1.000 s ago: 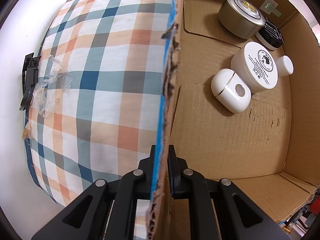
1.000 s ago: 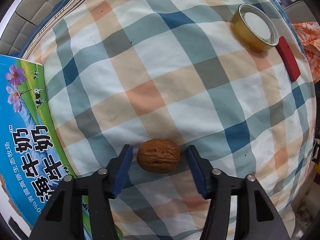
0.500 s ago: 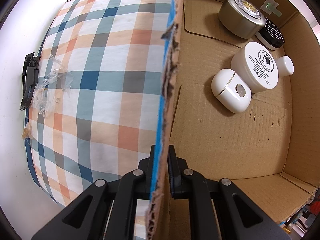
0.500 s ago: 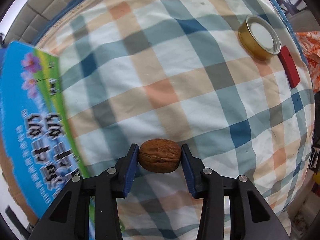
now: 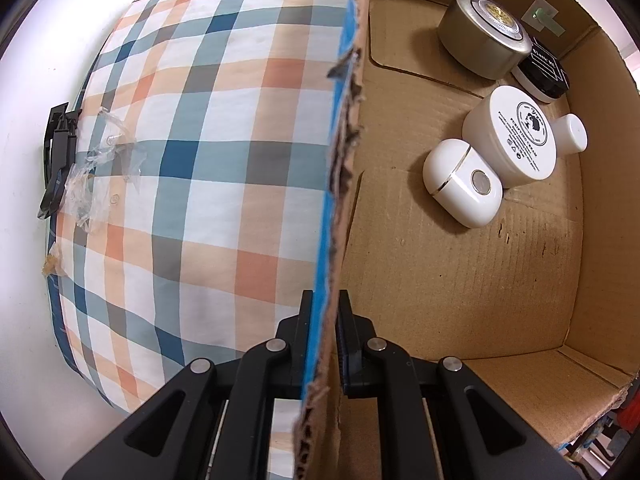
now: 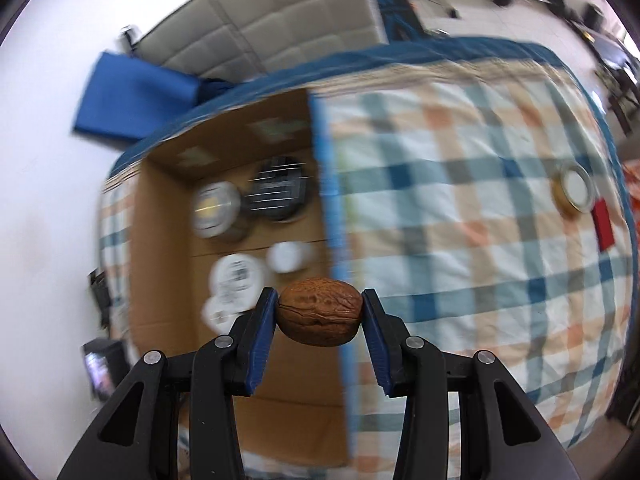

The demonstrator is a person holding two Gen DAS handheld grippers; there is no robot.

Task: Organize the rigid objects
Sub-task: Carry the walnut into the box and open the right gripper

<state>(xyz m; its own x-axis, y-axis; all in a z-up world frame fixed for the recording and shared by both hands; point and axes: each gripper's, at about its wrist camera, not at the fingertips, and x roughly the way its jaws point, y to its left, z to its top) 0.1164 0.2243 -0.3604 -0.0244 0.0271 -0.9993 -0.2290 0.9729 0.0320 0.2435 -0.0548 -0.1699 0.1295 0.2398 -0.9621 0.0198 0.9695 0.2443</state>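
Observation:
A brown walnut (image 6: 319, 311) hangs in the air, pinched between the blue pads of my right gripper (image 6: 320, 312), which is shut on it high above the bed. Below it lies the open cardboard box (image 6: 168, 264) with several jars inside. In the left wrist view my left gripper (image 5: 322, 320) is shut on the box's torn side wall (image 5: 340, 168). Inside the box sit a white earbud-style case (image 5: 460, 182), a white cream jar (image 5: 516, 136), a small white cap (image 5: 570, 134), a metal tin (image 5: 480, 36) and a black-lidded jar (image 5: 542, 70).
A checked bedcover (image 5: 200, 160) lies under everything. On it, to the right in the right wrist view, rest a roll of tape (image 6: 574, 192) and a red block (image 6: 603, 224). A crumpled clear wrapper (image 5: 100, 160) and a black clip (image 5: 58, 160) lie at the bed's left edge.
My right gripper closed on the walnut, lifted it off the bedcover and swung over toward the box. The left gripper stayed clamped on the box wall.

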